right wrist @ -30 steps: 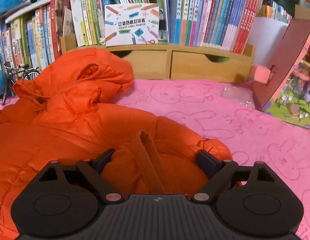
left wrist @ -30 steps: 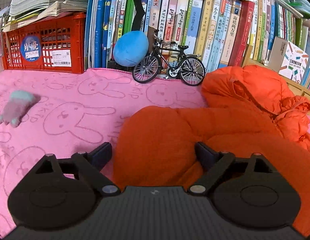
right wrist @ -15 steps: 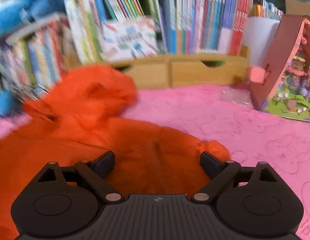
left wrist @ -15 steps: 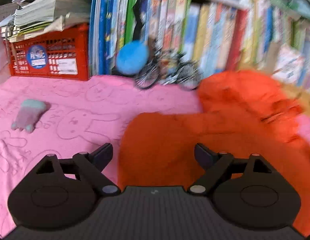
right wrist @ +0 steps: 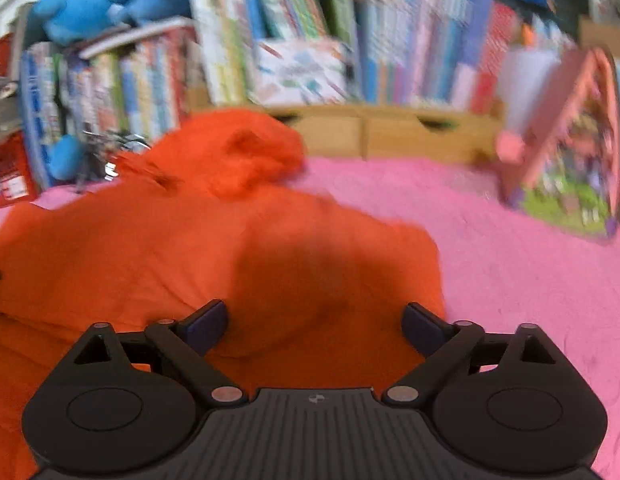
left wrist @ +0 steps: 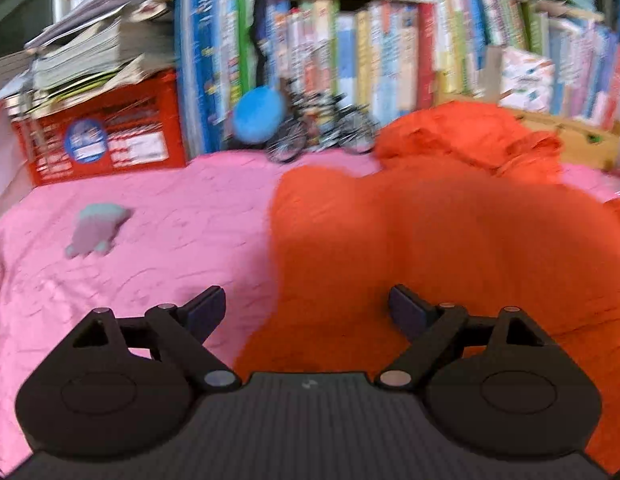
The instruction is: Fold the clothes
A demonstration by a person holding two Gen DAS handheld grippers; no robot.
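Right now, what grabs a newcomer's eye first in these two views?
The orange jacket, lying puffy on the pink blanket, fills the middle of both views. Both the left gripper and the right gripper stand open over it, gripping nothing. Behind runs a crowded wall of books, with a red crate at the far left.

A: What fills the top of both frames?

B: Rows of upright books [left wrist: 350,60], blurred. A wooden drawer unit [right wrist: 390,136] sits under them at centre right of the right wrist view.

A: And lower down?

B: A pink cloth [left wrist: 129,248] covers the surface. At upper left of the left wrist view, a red crate [left wrist: 101,140] carries stacked papers [left wrist: 93,52].
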